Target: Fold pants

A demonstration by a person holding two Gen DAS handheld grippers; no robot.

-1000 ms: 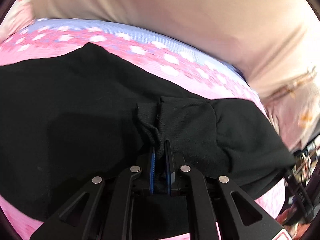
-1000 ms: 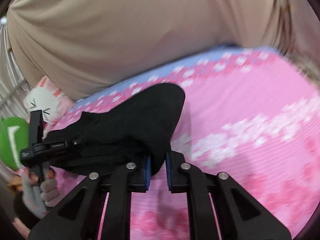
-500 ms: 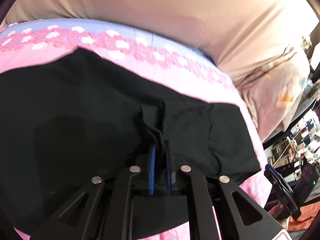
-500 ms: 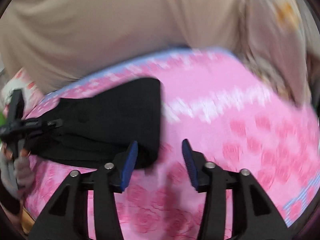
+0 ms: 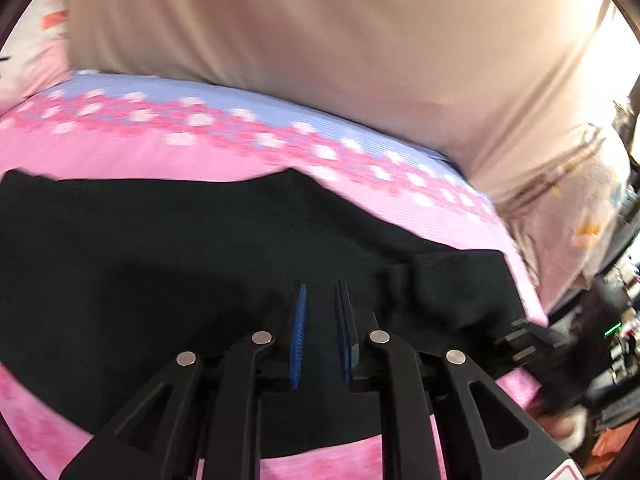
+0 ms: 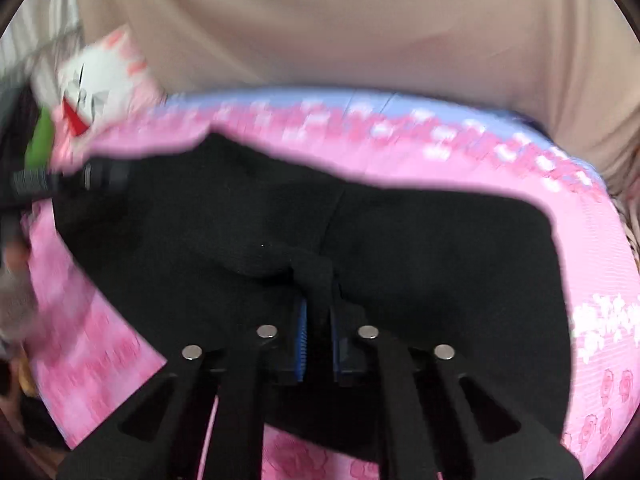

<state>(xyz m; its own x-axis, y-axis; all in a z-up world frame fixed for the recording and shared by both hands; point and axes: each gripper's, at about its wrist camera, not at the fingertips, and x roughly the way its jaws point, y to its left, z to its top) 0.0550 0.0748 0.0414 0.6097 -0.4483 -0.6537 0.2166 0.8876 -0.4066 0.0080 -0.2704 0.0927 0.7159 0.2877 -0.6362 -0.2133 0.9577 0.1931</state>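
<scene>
Since a second ago the right gripper (image 6: 318, 320) let go, hopped along and snapped its blue ribbed fingers back onto a bunched ridge of the soft black knit pants (image 6: 420, 248). Left gripper (image 5: 322, 328) has just loosened, fingers slightly parted, nothing pinched. Pants lie rumpled on the pink floral bedsheet (image 5: 160, 156).
</scene>
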